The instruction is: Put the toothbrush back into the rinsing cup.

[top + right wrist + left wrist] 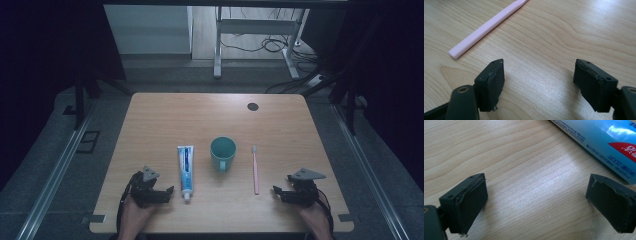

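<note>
Wooden desk carries both open, empty tongs: the left tongs sit just left of the toothpaste tube, the right tongs just right of the pink toothbrush; both things lie lengthwise, pointing away from the person.

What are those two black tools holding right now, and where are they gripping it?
Nothing. The left tool is open beside the toothpaste tube; the right tool is open near the pink toothbrush.

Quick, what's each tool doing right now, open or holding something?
Left tool: open, holding nothing, beside the toothpaste tube.
Right tool: open, holding nothing, near the pink toothbrush.
</note>
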A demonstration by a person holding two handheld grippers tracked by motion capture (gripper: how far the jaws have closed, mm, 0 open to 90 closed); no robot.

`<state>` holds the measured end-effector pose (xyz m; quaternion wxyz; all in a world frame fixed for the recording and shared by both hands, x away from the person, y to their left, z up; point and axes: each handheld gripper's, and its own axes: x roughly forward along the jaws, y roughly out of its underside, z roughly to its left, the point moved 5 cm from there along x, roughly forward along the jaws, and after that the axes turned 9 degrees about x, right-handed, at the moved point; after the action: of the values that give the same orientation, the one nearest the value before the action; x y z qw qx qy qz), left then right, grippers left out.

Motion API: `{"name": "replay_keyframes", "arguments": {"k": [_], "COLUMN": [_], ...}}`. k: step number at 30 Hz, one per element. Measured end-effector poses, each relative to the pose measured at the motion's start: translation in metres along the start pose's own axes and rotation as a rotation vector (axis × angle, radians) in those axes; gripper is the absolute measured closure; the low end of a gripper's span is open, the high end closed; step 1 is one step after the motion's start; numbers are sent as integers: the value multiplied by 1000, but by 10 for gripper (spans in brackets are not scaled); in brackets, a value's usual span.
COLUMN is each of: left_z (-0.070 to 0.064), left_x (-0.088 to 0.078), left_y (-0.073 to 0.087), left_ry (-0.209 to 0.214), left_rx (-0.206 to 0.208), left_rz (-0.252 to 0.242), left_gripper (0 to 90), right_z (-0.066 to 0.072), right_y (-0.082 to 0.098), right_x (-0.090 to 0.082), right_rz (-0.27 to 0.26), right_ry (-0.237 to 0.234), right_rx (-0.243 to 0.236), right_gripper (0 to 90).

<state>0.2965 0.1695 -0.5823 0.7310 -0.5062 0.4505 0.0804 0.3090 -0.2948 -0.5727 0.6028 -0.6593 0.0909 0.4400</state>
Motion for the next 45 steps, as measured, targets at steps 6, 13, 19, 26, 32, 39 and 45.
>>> {"name": "replay_keyframes", "arguments": {"k": [6,13,19,26,32,39,45], "left_z": [0,0,0,0,0,0,0], "left_x": [0,0,0,0,0,0,0], "left_y": [0,0,0,0,0,0,0], "left_ry": [0,0,0,0,0,-1,-1], "left_rx": [0,0,0,-2,-4,-4,-3], "left_rz": [0,0,0,-1,-1,-1,-1], "left_gripper": [40,40,41,43,44,45,46], "right_z": [1,1,4,7,11,16,22], "right_y": [-2,-6,-8,-10,-14,-18,-25], "right_x": [-4,-12,-14,-13,-13,-10,-5], "right_rz": [11,28,48,70,73,86,90], "right_ry": [-9,-34,-45,-106,-120,-154,-170], "right_rx": [13,39,41,36,10,0,-17], "right_gripper": [333,413,562,751,836,894,895]}}
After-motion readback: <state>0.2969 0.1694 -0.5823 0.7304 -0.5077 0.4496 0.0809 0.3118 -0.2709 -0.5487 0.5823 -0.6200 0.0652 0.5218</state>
